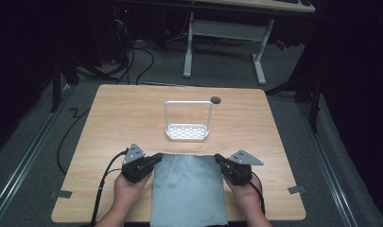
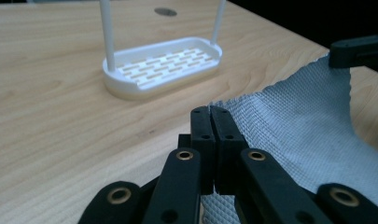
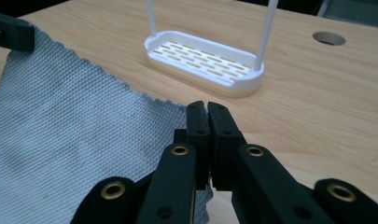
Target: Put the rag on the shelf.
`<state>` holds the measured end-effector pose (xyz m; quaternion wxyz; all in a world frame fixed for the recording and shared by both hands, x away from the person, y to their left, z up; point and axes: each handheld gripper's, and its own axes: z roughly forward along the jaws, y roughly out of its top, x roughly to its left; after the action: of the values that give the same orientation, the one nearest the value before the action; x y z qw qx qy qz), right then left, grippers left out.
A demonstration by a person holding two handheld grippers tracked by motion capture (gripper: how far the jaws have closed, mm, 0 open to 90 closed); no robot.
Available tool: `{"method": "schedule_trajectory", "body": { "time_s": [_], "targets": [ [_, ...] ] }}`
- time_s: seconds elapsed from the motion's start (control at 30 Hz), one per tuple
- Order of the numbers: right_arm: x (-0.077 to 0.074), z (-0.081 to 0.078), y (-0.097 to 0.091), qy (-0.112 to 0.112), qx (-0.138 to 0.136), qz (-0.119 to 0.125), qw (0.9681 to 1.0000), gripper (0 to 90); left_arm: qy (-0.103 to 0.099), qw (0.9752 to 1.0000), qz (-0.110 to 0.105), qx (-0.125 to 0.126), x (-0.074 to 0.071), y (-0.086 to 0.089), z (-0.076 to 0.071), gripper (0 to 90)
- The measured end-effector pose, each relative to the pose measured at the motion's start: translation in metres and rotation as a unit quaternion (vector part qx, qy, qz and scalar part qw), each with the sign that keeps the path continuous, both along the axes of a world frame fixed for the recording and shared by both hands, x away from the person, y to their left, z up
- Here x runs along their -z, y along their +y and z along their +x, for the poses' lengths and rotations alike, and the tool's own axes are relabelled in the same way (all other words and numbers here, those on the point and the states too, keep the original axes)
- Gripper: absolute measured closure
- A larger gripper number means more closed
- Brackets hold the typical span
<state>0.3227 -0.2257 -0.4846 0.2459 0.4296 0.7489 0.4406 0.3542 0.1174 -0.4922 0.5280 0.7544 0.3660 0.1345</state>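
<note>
A: Left gripper view: what are the fingers [image 2: 201, 122] doing?

B: They are pressed together on the near-left corner of a grey cloth [image 2: 298, 116]; the weave runs in between them. The left gripper [image 1: 154, 159] pinches that corner so the edge can be lifted without slipping.

A: And the other side?

B: In the right gripper view the right gripper [image 3: 206, 114] also has its fingers [image 3: 197, 119] closed on a corner of the cloth. A corner in each gripper keeps the far edge stretched between them rather than bunched.

A: Where is the cloth overall?

B: In the high view it lies flat on the wooden table [image 1: 108, 118], its near end hanging over the person's edge. Just beyond it stands a white slotted rack [image 1: 187, 131] with a tall hoop handle, likely where the cloth is headed.
</note>
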Motion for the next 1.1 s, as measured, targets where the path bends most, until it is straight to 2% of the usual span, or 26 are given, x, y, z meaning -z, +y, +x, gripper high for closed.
{"method": "schedule_trajectory", "body": {
  "time_s": [0.1, 0.3, 0.53, 0.7, 0.9, 1.1],
  "targets": [
    [-0.008, -0.002, 0.000, -0.014, -0.003, 0.002, 0.9999, 88.6, -0.024, 0.9997, 0.000, -0.006, -0.010, 0.002, -0.001, 89.1],
    [-0.027, -0.002, 0.000, -0.043, -0.001, 0.014, 0.9990, 88.7, -0.047, 0.9988, -0.009, -0.008, -0.033, 0.003, 0.002, 89.2],
    [-0.058, 0.000, -0.002, -0.082, 0.002, 0.029, 0.9962, 88.7, -0.077, 0.9967, -0.024, -0.009, -0.056, 0.002, 0.006, 89.3],
    [-0.078, 0.003, -0.004, -0.106, 0.006, 0.040, 0.9936, 88.8, -0.102, 0.9939, -0.039, -0.008, -0.077, 0.001, 0.010, 89.3],
    [-0.098, 0.006, -0.007, -0.131, 0.008, 0.051, 0.9900, 88.9, -0.135, 0.9897, -0.046, -0.010, -0.100, 0.001, 0.014, 89.3],
    [-0.115, 0.012, -0.007, -0.149, 0.013, 0.055, 0.9873, 88.9, -0.156, 0.9866, -0.043, -0.019, -0.115, 0.004, 0.020, 89.4]
  ]
}}
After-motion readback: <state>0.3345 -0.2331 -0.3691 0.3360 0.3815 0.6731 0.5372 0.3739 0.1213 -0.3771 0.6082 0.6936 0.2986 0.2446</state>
